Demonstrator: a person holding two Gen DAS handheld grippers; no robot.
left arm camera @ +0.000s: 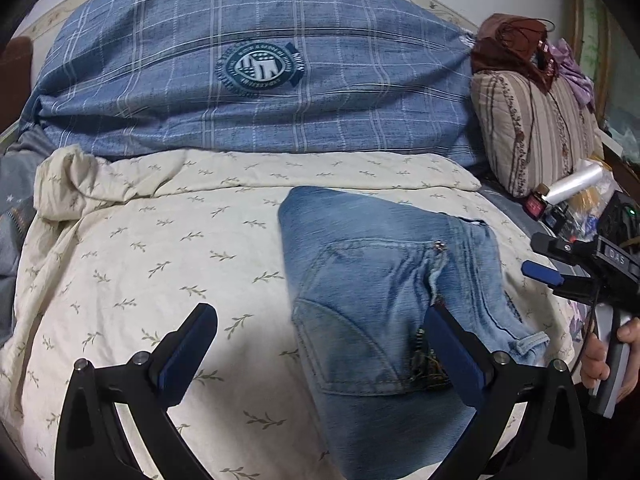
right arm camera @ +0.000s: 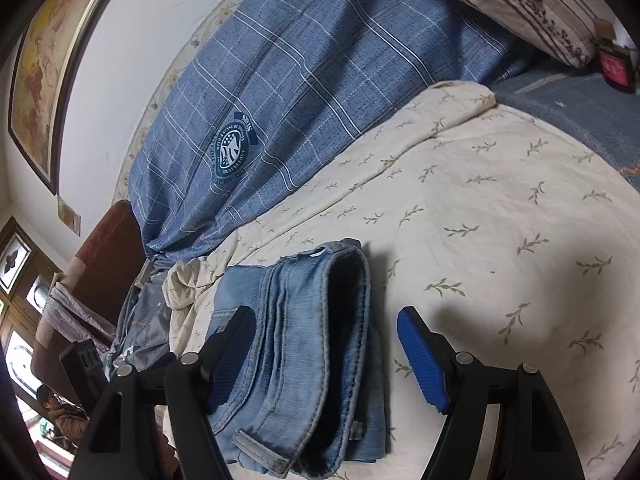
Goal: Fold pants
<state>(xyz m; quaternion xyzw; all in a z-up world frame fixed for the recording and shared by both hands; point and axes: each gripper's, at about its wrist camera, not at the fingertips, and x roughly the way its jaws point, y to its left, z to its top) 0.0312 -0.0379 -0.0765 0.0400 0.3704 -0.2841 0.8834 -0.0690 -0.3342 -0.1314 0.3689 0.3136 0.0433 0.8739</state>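
Observation:
The light blue jeans (left arm camera: 380, 280) lie folded into a compact stack on the cream leaf-print blanket (left arm camera: 160, 260), back pocket up. My left gripper (left arm camera: 320, 320) is open, its right finger over the jeans' near part, its left finger over bare blanket. In the right wrist view the jeans (right arm camera: 312, 344) show their waistband end, layered, between my open right gripper's (right arm camera: 324, 320) blue pads. The right gripper also shows in the left wrist view (left arm camera: 540, 256) at the right edge, open, beside the jeans. Neither gripper holds anything.
A large blue plaid duvet (left arm camera: 260, 72) is piled behind the blanket. A striped pillow (left arm camera: 536, 128) with brown cloth on it stands at the right. Small items and a plastic roll (left arm camera: 576, 184) lie beside it. A framed picture (right arm camera: 44, 64) hangs on the wall.

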